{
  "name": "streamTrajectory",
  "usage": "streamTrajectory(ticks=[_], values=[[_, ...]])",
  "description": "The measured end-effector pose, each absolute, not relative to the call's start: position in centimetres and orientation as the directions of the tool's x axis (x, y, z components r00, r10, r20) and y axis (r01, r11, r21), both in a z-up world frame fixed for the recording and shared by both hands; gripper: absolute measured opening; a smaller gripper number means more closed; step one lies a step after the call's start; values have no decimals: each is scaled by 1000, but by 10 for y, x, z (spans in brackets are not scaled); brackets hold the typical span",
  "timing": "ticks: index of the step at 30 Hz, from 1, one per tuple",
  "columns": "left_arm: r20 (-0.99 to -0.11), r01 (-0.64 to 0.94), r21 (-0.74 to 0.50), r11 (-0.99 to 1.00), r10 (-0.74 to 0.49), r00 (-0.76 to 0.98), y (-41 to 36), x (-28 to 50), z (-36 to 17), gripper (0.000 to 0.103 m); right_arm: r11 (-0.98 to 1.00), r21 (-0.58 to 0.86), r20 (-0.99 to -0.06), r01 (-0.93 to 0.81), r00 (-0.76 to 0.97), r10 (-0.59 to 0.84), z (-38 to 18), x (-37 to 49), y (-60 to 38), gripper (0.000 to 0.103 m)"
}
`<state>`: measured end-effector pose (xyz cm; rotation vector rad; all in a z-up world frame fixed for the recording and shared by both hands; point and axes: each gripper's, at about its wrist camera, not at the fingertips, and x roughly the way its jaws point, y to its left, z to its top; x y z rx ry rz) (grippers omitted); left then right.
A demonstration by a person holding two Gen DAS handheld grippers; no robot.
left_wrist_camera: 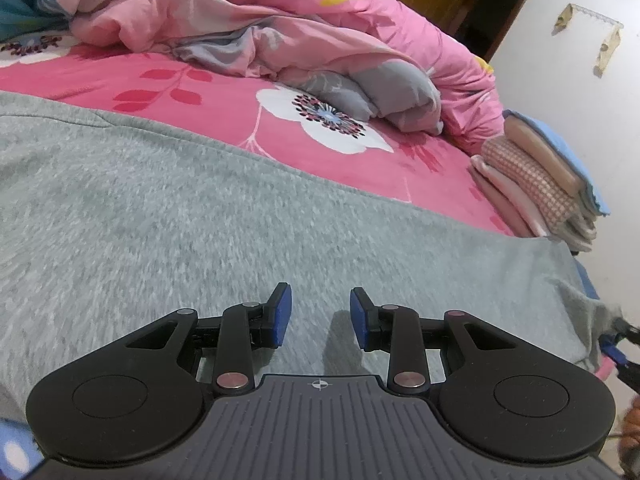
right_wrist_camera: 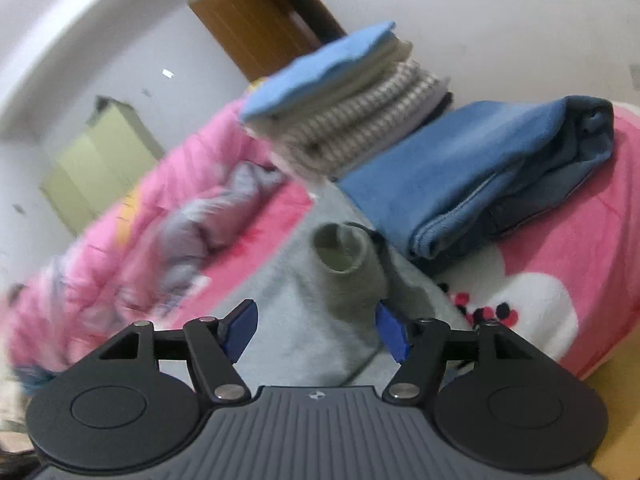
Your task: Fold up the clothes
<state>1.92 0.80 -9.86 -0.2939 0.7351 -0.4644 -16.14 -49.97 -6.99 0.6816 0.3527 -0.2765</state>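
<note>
Right wrist view: my right gripper stands open around the grey sleeve beside the folded blue garment; closing early risks snagging one layer

I count one grey sweater spread on one bed, one crumpled pink quilt, one folded blue garment, and one stack of folded clothes.
</note>
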Motion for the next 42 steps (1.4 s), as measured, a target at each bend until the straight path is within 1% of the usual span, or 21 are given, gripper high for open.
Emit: streamTrajectory(ticks=[2, 4, 5, 6, 7, 9, 11, 16, 18, 20, 22, 23, 24, 25, 29, 32, 35, 37, 38, 40, 42], values=[[-574, 302, -411, 860, -502, 647, 8, 16, -98, 32, 736, 554, -426, 389, 892, -152, -75, -149, -502, 54], [-576, 300, -409, 862, -499, 648, 9, 14, -97, 32, 728, 555, -440, 404, 885, -156, -77, -141, -501, 22], [-577, 298, -408, 863, -497, 648, 9, 13, -97, 32, 721, 560, -444, 408, 882, -154, -77, -142, -499, 14], [-578, 297, -408, 864, -496, 649, 10, 12, -97, 32, 711, 575, -444, 406, 884, -146, -77, -145, -497, 8], [-579, 295, -407, 864, -494, 649, 10, 12, -96, 32, 689, 612, -430, 388, 894, -122, -77, -150, -496, 5], [-581, 294, -405, 866, -492, 649, 11, 11, -96, 32, 628, 695, -397, 352, 915, -73, -78, -166, -494, 4], [-583, 295, -404, 866, -492, 647, 11, 10, -95, 32, 563, 747, -384, 352, 921, -66, -82, -178, -498, 4], [-585, 300, -404, 864, -496, 641, 10, 9, -94, 32, 401, 825, -401, 398, 913, -80, -104, -207, -516, 4], [-585, 299, -406, 864, -497, 641, 10, 8, -95, 32, 418, 812, -402, 408, 910, -106, -100, -211, -514, 4], [-584, 296, -410, 862, -498, 640, 11, 7, -94, 32, 457, 767, -430, 450, 890, -155, -95, -210, -512, 5], [-579, 291, -414, 863, -496, 647, 15, 5, -92, 32, 484, 715, -468, 506, 859, -207, -91, -210, -511, 10], [-576, 287, -415, 863, -494, 651, 17, 3, -90, 32, 490, 690, -484, 532, 843, -234, -89, -212, -511, 16], [-570, 278, -420, 864, -489, 660, 22, 2, -88, 32, 491, 672, -491, 554, 830, -265, -86, -217, -512, 30], [-564, 264, -426, 865, -482, 671, 28, 0, -85, 32, 491, 654, -497, 576, 816, -296, -82, -221, -513, 40], [-524, 188, -453, 872, -431, 735, 69, -9, -64, 32, 512, 545, -486, 664, 747, -453, -62, -239, -512, 42], [-470, 97, -452, 887, -329, 819, 119, -27, -40, 32, 552, 514, -431, 657, 754, -496, -45, -244, -502, 43], [-408, -31, -441, 897, -170, 897, 176, -50, -14, 33, 643, 506, -378, 574, 818, -433, -25, -225, -481, 45], [-383, -125, -452, 883, -66, 921, 212, -63, -5, 41, 726, 489, -352, 484, 871, -344, -12, -199, -459, 46], [-374, -172, -460, 871, -15, 928, 231, -70, -2, 42, 765, 480, -342, 430, 895, -288, -6, -184, -445, 46], [-387, -259, -484, 836, 60, 920, 263, -77, -7, 45, 827, 467, -335, 313, 928, -162, 1, -153, -415, 47], [-420, -321, -533, 783, 85, 904, 289, -81, -24, 47, 868, 458, -339, 192, 940, -29, 5, -122, -384, 47]])
